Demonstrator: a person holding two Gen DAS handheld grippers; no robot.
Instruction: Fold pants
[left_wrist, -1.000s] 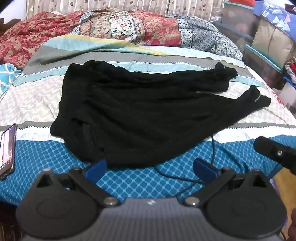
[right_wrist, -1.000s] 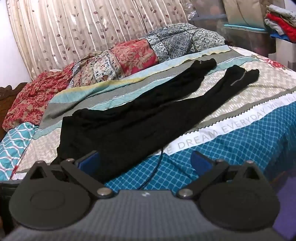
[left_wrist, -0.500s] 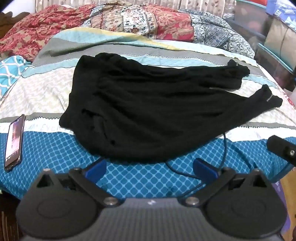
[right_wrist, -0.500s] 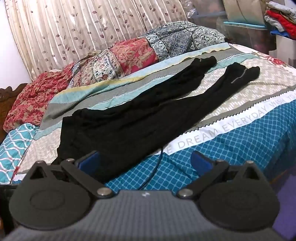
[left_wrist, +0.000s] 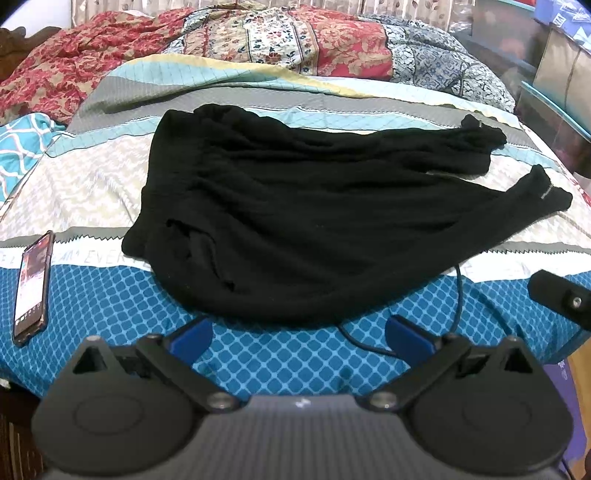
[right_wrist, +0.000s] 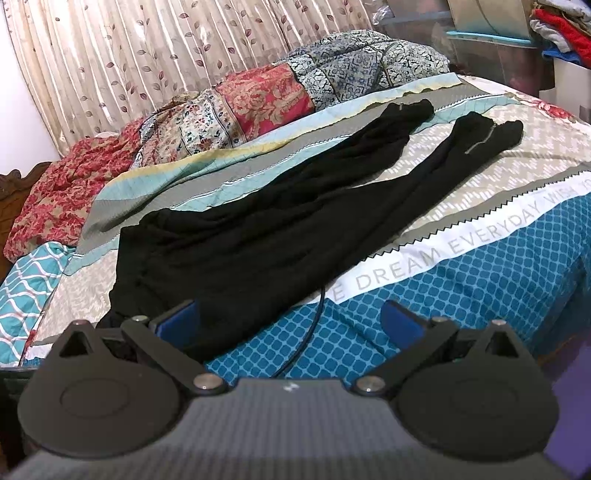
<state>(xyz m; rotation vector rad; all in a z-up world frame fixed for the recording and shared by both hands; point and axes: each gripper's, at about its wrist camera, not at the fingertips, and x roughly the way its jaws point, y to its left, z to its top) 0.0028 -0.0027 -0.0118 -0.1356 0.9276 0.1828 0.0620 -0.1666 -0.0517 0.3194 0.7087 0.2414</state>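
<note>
- Since a second ago the left gripper (left_wrist: 297, 338) has edged nearer the bed, so the pants (left_wrist: 314, 214) sit larger and more central in its view.
- Soft, black and wrinkled, the pants lie flat across the bedspread (left_wrist: 88, 192), waistband left, both tapered legs running right.
- A thin dark cable (left_wrist: 458, 291) emerges from under them onto the blue diamond-patterned quilting; a glossy phone (left_wrist: 33, 288) lies to the left.
- Both grippers hover level above the near edge, jaws spread wide and empty; right gripper (right_wrist: 291, 325) views the legs obliquely.

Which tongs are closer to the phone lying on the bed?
Left. The left tongs hover near the phone, which lies off to their left. The right tongs are farther right; their camera misses it.
</note>
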